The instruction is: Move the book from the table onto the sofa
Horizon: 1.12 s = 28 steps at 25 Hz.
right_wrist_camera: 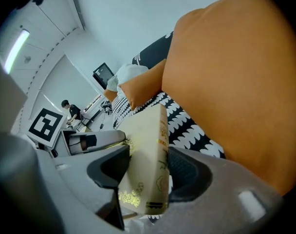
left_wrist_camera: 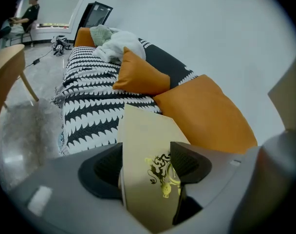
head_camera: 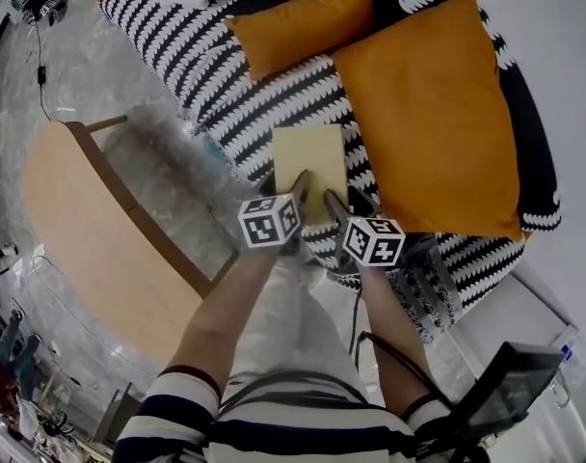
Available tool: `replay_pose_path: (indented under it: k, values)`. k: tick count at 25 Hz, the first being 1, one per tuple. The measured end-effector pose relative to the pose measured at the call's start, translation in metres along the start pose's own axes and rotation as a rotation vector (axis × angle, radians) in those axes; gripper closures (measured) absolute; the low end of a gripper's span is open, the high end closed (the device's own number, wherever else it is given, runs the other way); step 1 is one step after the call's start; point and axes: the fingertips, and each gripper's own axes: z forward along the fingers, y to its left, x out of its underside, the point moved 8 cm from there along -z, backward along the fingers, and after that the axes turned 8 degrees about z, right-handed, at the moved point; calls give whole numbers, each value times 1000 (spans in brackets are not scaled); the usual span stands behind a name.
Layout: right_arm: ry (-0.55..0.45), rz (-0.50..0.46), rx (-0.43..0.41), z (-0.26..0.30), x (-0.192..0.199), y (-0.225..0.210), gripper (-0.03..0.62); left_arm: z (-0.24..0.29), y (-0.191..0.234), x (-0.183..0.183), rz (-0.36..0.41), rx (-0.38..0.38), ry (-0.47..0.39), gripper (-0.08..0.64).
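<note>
A pale yellow book (head_camera: 309, 167) with gold print is held flat over the black-and-white patterned sofa (head_camera: 226, 104), just left of a big orange cushion (head_camera: 438, 114). My left gripper (head_camera: 297, 187) is shut on the book's near left corner, and the cover (left_wrist_camera: 150, 165) sits clamped between its dark pads. My right gripper (head_camera: 333, 201) is shut on the near right corner, with the book's spine (right_wrist_camera: 155, 169) pinched between its pads. The left gripper's marker cube (right_wrist_camera: 46, 126) shows in the right gripper view.
A second orange cushion (head_camera: 303, 22) and white cloth (left_wrist_camera: 116, 45) lie further along the sofa. A round wooden table (head_camera: 91, 239) stands at the left over a marbled floor. A person (left_wrist_camera: 26, 16) sits far off near a dark screen (left_wrist_camera: 94, 14).
</note>
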Motion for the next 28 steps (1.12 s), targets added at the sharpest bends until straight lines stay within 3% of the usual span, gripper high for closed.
replay_pose_path:
  k: [15,19,25,28]
  values:
    - [73,1,13,38,0,-33,348,45,7,4,69,-25,89,250]
    - [74,-47,51,37,0,-35,399,50,5,7,83,-34,129,250]
    - [33,-25,43,33,3,-35,399,45,9,9,87,-65,108,238]
    - [-7,-32,51,25,1,-28,438,33,10,4,77,-81,59,239]
